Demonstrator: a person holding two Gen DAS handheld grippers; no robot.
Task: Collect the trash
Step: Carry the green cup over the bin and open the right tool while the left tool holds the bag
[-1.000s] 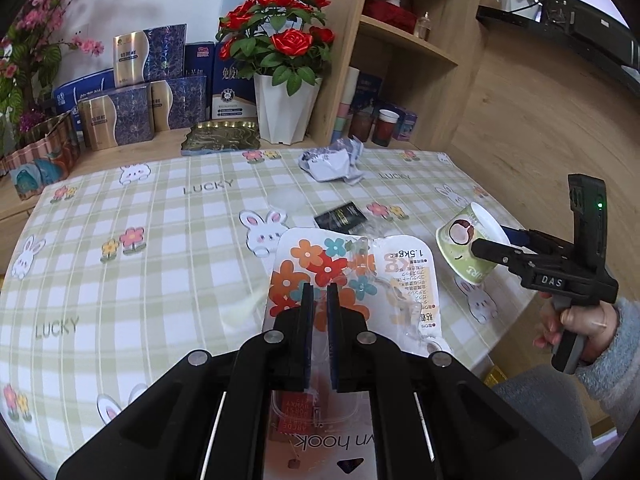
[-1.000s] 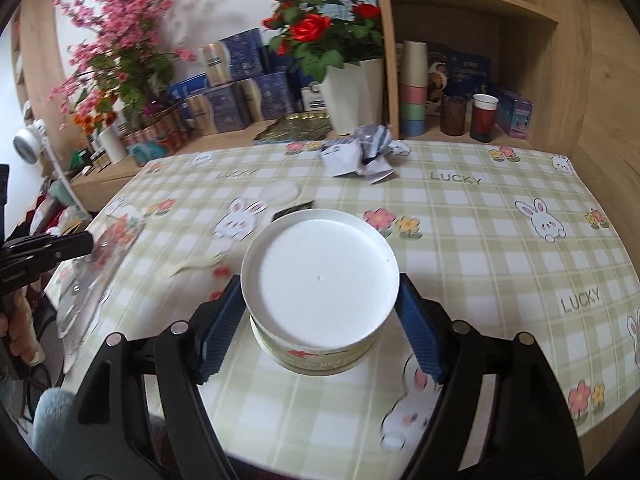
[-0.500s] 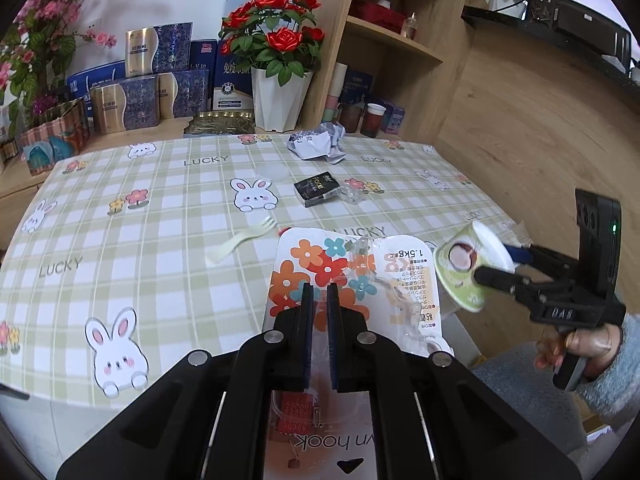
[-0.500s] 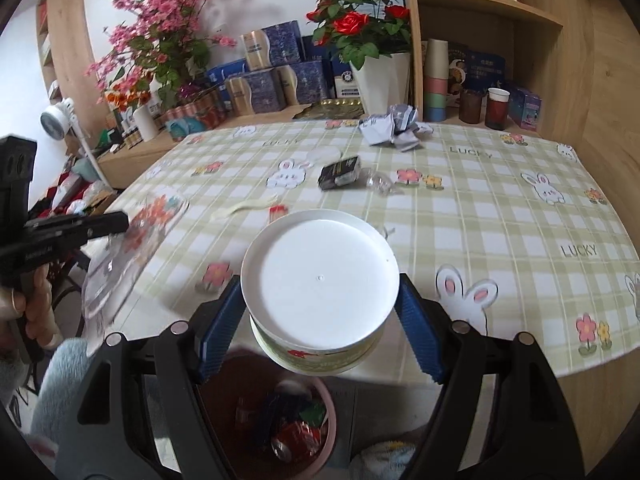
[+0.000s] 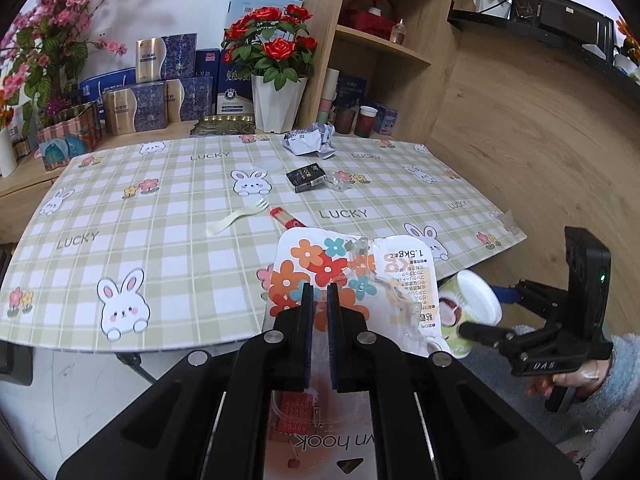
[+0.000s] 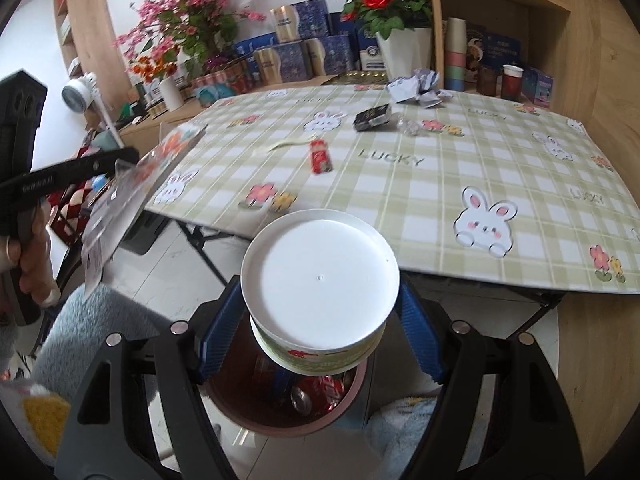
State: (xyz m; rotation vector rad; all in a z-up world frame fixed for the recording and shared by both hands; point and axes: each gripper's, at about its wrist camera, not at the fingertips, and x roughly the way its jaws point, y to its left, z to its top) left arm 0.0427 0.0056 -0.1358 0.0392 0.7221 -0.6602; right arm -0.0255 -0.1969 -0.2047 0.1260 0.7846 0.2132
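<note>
So this is the drop-off part of the cleanup, both hands loaded. The right gripper (image 6: 320, 320) is clamped on a paper bowl (image 6: 320, 280), blue pads pressing its sides, white bottom facing the camera. Right below and just past the bowl sits the bin (image 6: 288, 408), reddish-brown rim, with a crushed red can and other junk already inside. The left gripper (image 5: 319, 312) is pinched tight on a flowery plastic package (image 5: 352, 268), a flat floppy sheet sticking up and forward from the fingers.

My read: the next move is just letting the bowl go. It looks lined up over the bin mouth, though part of the rim is hidden behind the bowl, so I can't swear it's centred. The package probably follows, and the left hand has to come across first, since from the right wrist view it hangs well off to the left of the bin.

Room-wise: the table (image 6: 500, 184) edge runs ahead of and above the right gripper, with folding legs under it beyond the bin, so stay on the near side. A fuzzy blue sleeve (image 6: 104, 320) sits left of the right gripper, close to the bin.

Still left on the table, well ahead of both grippers: a plastic fork (image 5: 236, 220), a small red packet (image 6: 321, 155), a black box (image 5: 306, 178), some clear wrap and a crumpled paper wad (image 5: 310, 142).
</note>
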